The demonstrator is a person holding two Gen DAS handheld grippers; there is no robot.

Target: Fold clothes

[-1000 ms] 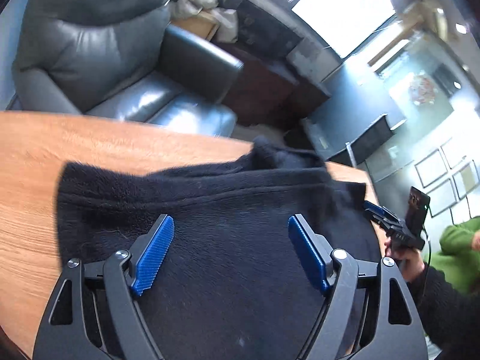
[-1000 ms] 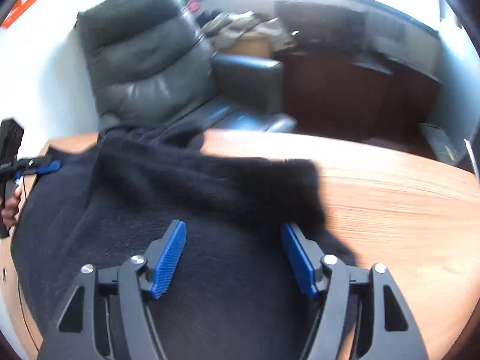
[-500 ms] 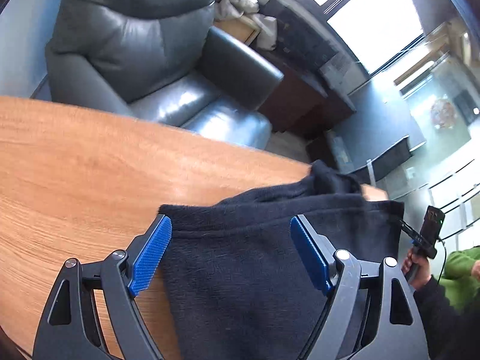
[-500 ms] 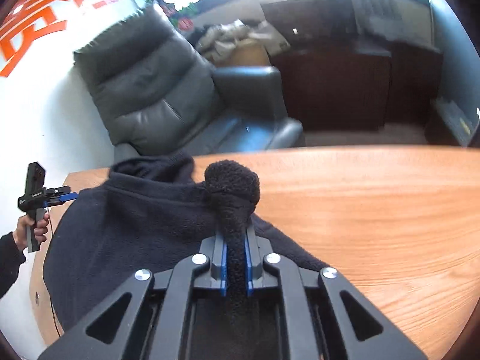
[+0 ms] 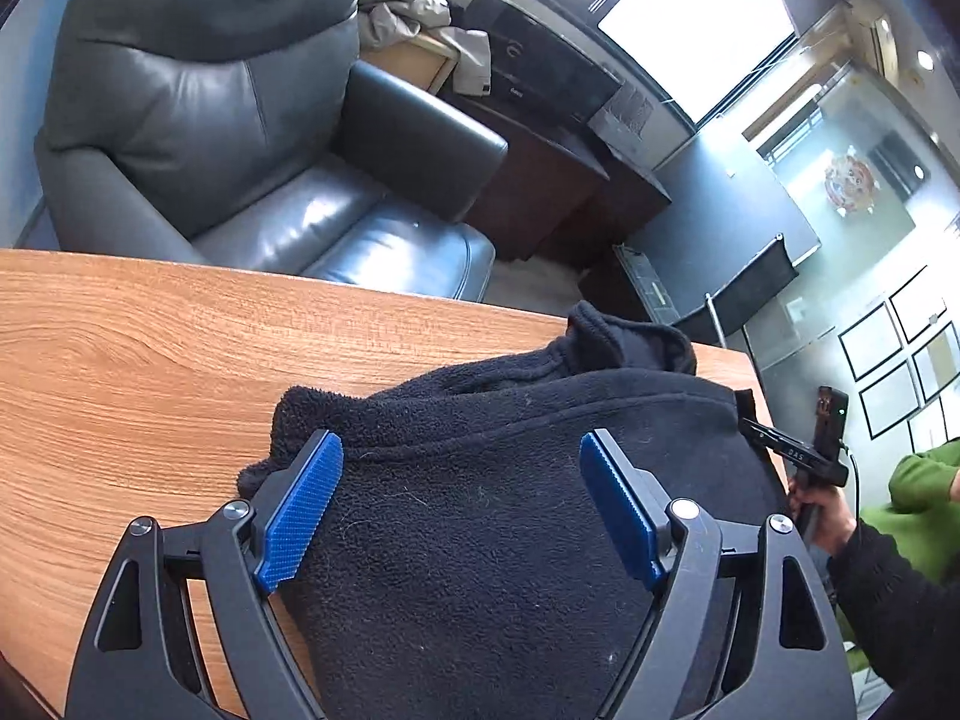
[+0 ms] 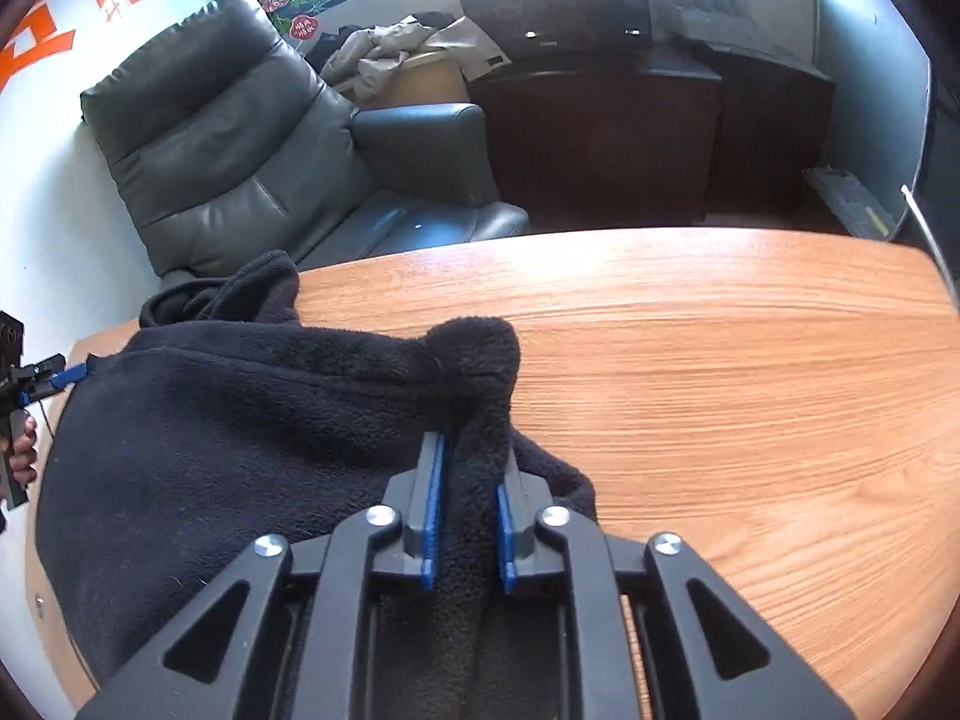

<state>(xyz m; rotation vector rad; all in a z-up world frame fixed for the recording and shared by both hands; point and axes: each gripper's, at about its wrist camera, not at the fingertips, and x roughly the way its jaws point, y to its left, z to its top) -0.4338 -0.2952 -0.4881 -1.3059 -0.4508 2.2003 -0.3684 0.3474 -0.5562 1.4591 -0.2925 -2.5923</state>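
**The fleece could slip out of the pinch**

The right gripper point(image 6: 467, 498) pinches a thick roll of the black fleece point(image 6: 228, 432) between its blue pads point(image 6: 433, 504). The left gripper point(image 5: 462, 504) is spread wide over the fleece, with nothing held between its pads.

The fleece lies on the wooden table point(image 6: 720, 360). It covers the table's left end in the right wrist view, and one part of it hangs over the far edge, near the grey armchair point(image 6: 240, 138).

What could go wrong? The fleece is fat and soft. Only a small bunch sits in the pinch, so a fast pull could make it slide out, I think. Only one claw holds the cloth. If that side gets lifted alone, the rest may drag and bunch up, and the fold would come out crooked. The part over the far edge could also pull more cloth down off the table.

The table top is smooth, orange-brown wood, and its right end is bare. That smooth wood may let the cloth slide when it is tugged.

Behind the table stands a dark cabinet point(image 6: 600, 138) with a pile of pale clothes point(image 6: 384, 54) beside it. Bright windows point(image 5: 690, 12) light the room.
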